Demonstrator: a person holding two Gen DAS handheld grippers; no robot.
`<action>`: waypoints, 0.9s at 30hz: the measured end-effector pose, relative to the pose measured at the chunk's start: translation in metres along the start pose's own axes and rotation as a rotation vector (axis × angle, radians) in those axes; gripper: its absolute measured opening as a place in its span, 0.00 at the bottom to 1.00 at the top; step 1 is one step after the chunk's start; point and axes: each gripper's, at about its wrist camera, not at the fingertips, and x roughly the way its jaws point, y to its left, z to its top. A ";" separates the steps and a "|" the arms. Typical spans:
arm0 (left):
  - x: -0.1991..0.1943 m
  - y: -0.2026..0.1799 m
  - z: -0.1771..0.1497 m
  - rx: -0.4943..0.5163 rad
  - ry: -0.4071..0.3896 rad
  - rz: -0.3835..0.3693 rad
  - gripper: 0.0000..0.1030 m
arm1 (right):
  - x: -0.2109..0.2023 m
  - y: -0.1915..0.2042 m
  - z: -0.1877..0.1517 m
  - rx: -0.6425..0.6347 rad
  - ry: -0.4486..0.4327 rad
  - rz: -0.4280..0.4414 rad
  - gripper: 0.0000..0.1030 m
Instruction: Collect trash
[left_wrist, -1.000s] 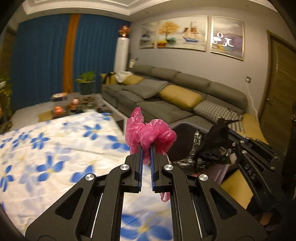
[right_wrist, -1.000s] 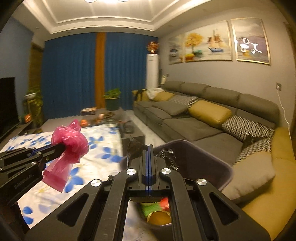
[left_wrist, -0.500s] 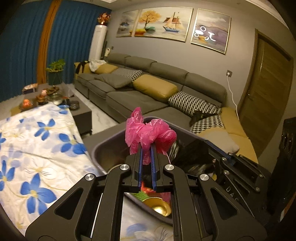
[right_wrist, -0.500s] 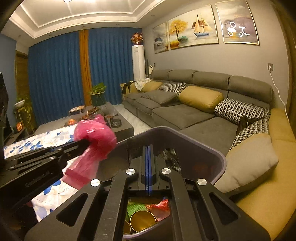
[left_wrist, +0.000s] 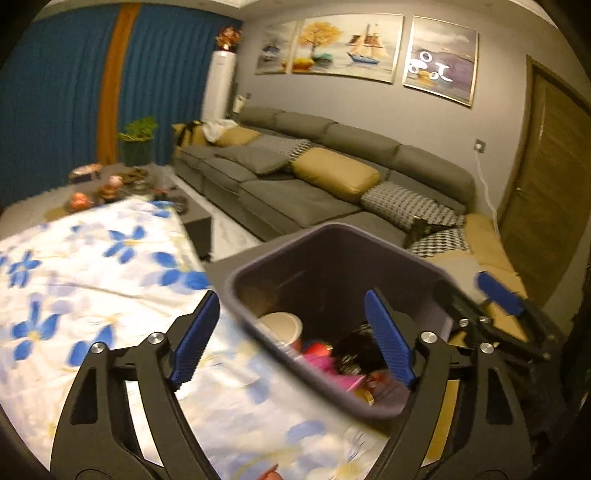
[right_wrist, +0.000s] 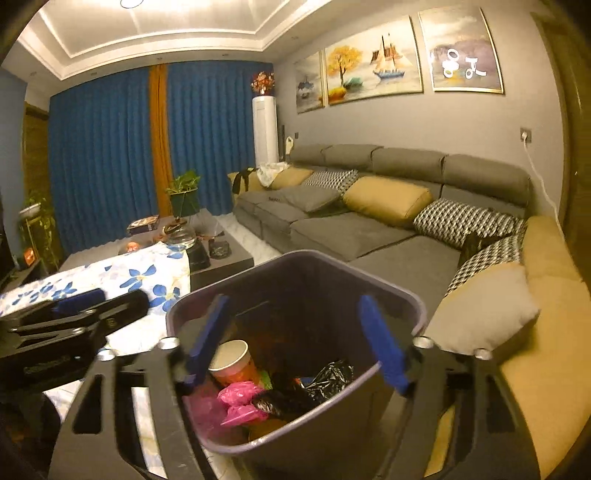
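A dark purple trash bin (right_wrist: 402, 295) stands beside the flowered table; it also shows in the left wrist view (left_wrist: 236, 291). Inside lie a pink plastic bag (right_wrist: 240, 400), a black plastic bag (right_wrist: 325, 376) and a paper cup (right_wrist: 231, 360). The pink bag (left_wrist: 319, 356) and the cup (left_wrist: 282, 325) also show in the left wrist view. My left gripper (left_wrist: 295, 343) is open and empty over the bin's near rim. My right gripper (right_wrist: 293, 343) is open and empty just above the bin's opening. The left gripper also shows at the left of the right wrist view (right_wrist: 85, 306).
A table with a white cloth with blue flowers (left_wrist: 85, 280) lies left of the bin. A long grey sofa (right_wrist: 354, 229) with yellow and patterned cushions runs behind and to the right. A dark coffee table (right_wrist: 221, 258) with small items stands beyond the cloth.
Both grippers have opened. The pink bag left my left gripper and now lies in the bin; the black bag left my right gripper and lies in the bin too.
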 end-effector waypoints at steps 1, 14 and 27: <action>-0.009 0.003 0.000 0.000 -0.007 0.022 0.83 | -0.005 0.003 -0.001 -0.007 -0.007 -0.005 0.84; -0.153 0.045 -0.052 -0.009 -0.123 0.381 0.94 | -0.061 0.050 -0.017 -0.051 -0.034 0.020 0.95; -0.243 0.068 -0.091 -0.096 -0.147 0.454 0.94 | -0.135 0.103 -0.035 -0.061 -0.024 0.090 0.95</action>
